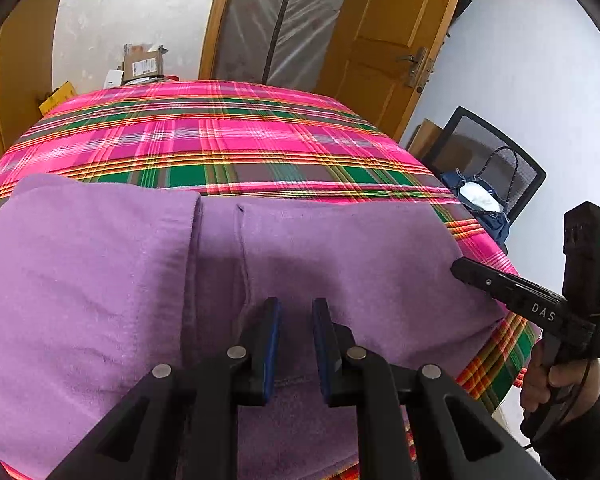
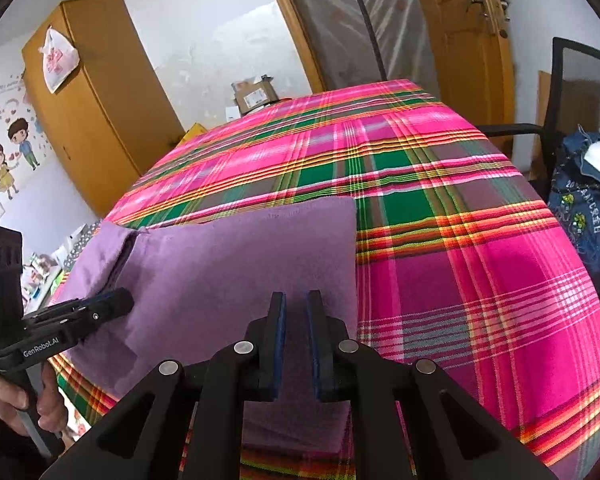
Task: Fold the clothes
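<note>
Your purple garment [image 1: 100, 280] lies spread on the table under the pink and green plaid cloth [image 1: 220, 140], near the table's front edge, with one panel folded over so that a straight edge and a seam run down its middle. Your left gripper [image 1: 296, 308] hangs just over the near part of the fabric, its blue-padded jaws parted by a narrow gap with only purple cloth showing through underneath; you cannot tell from here whether the pads pinch any of it. Your right gripper [image 2: 296, 300] sits over the garment's right portion, close to its right edge, jaws likewise narrowly apart and nothing visibly clamped. Each gripper shows in the other's view, held by a hand [image 1: 548, 380] at the table's front edge. Beyond the table stand a wooden door [image 1: 380, 40] and a mesh-backed chair [image 1: 492, 152] holding a denim bag [image 2: 588, 200].
</note>
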`<action>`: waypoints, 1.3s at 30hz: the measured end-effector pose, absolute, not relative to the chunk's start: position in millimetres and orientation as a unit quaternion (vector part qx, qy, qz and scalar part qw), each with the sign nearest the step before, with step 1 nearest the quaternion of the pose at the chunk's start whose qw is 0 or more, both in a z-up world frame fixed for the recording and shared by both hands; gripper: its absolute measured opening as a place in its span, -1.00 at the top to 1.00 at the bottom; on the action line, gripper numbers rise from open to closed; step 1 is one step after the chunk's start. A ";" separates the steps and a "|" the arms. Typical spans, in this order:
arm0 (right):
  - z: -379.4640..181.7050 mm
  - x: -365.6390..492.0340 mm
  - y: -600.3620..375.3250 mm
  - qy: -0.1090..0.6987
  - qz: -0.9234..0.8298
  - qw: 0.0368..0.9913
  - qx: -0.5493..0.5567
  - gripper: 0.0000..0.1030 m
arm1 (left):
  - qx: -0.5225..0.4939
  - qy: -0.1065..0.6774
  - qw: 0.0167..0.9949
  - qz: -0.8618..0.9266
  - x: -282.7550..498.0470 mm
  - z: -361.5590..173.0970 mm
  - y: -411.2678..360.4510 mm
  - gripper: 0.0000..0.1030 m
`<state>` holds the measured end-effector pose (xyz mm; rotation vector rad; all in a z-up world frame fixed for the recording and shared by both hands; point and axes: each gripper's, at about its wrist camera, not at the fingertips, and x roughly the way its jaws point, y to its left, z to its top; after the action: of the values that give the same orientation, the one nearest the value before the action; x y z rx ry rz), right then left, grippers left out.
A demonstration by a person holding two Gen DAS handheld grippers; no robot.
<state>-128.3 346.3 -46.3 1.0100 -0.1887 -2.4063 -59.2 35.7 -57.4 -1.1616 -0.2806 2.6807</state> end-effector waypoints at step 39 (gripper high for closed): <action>-58.1 -150.2 413.6 -0.242 -0.815 0.312 0.423 0.27 | -0.387 -0.111 0.128 0.906 -45.9 -41.9 33.5 0.69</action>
<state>-150.2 413.6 -58.1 1.1167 -0.6378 -2.1510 -45.9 33.5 -41.9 -1.1272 -0.3231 2.6361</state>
